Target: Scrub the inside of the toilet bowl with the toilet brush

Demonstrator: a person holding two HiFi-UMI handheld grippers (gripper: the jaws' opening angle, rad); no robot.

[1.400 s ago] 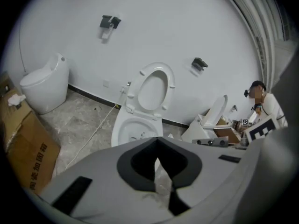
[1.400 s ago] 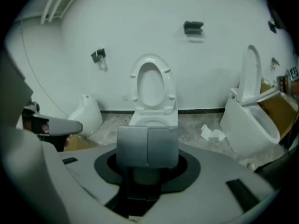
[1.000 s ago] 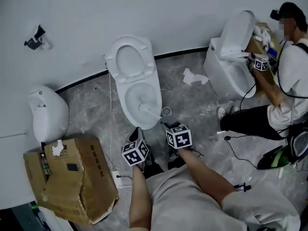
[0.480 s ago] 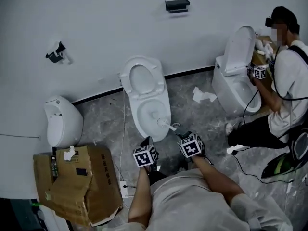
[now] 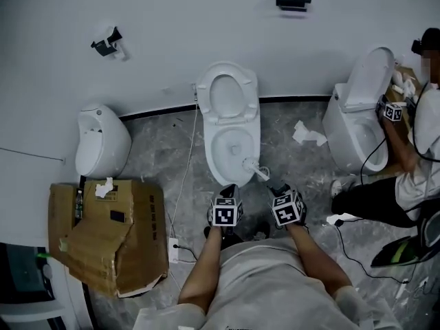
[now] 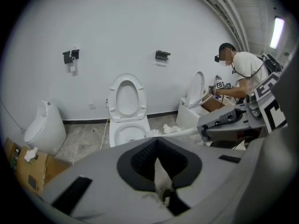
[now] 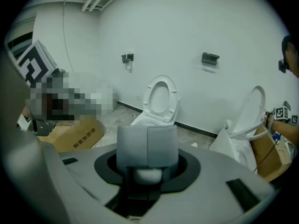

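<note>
Floor: we stood on grey marbled floor (image 5: 158, 157), with a torn cardboard box (image 5: 103, 232) at our left and a white cable (image 5: 183, 184) running past it towards the wall.
Left gripper: our left gripper (image 6: 158, 146) pointed down with its jaws together and nothing between them. It hung just beside the other gripper, in front of the bowl.
Right gripper: our right gripper (image 7: 147, 148) was clamped on the white handle, close to the handle's end.
Toilet brush: the toilet brush (image 5: 253, 166) reached forward, its head at the front right of the toilet bowl (image 5: 213, 153). We could not tell whether it lay on the rim or just inside.
Seat: the seat and lid (image 5: 227, 91) stood raised against the wall, so the bowl was open.
Risk, grip: we judged that a hold so far from the head gave the bristles leverage, so a hard push could twist the handle in the jaws.
Risk, rim: with the head that near the edge, a short stroke could ride over the rim and flick water onto the floor and the cable.
Risk, crowding: the idle left gripper sat near enough that a sideways sweep might knock it against the handle.
Far side: crumpled paper (image 5: 307, 133) lay to the right, and beyond it another person (image 5: 412, 177) worked at a second toilet (image 5: 357, 126), well apart from ours.
</note>
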